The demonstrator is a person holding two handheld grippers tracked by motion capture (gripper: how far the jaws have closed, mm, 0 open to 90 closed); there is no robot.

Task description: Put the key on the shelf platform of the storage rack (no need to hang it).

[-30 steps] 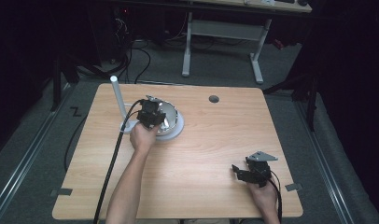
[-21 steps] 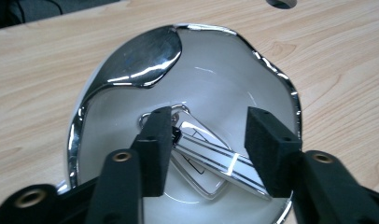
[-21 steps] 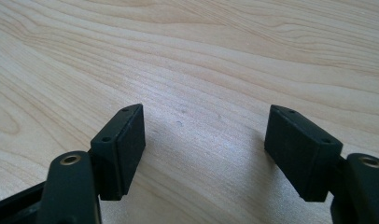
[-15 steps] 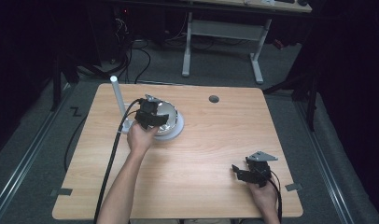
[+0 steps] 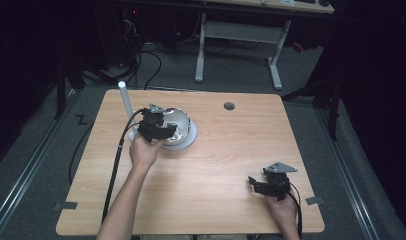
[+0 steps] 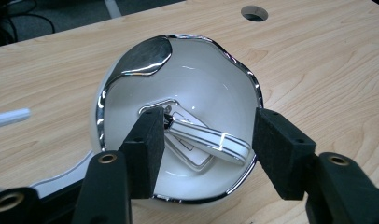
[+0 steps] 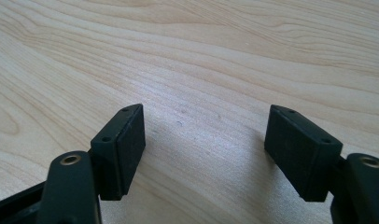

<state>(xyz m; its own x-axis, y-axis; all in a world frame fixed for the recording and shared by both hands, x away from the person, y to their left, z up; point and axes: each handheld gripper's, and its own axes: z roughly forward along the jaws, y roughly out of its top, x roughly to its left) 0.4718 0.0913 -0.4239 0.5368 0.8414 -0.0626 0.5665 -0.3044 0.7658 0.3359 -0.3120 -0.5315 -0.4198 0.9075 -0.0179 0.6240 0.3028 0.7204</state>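
My left forearm reaches up the desk [image 5: 216, 165] from its near edge, and my left gripper [image 5: 158, 127] hangs over the near side of the bowl [image 5: 183, 122], tipped down toward it. Its jaws have just been opening and now stand wide apart, gripping nothing. My right gripper [image 5: 261, 185] sits low near the desk's near right corner, my hand behind it, its jaws also spread wide over bare wood. The left gripper view tells what the high view cannot: inside the white, silver-rimmed bowl [image 6: 178, 93] lies a white folded object with dark edging [image 6: 201, 140], resting on the bottom between my two pads without touching the right one; whether it brushes the left pad I cannot tell. In the high view my own gripper hides that object. That high view shows the bowl standing on a pale round plate [image 5: 188, 142], on the far left part of the desk. A white tube [image 5: 125, 100] stands just left of the bowl, near my trailing cable, and a round hole [image 5: 229, 106] in the desk lies well to the bowl's right.
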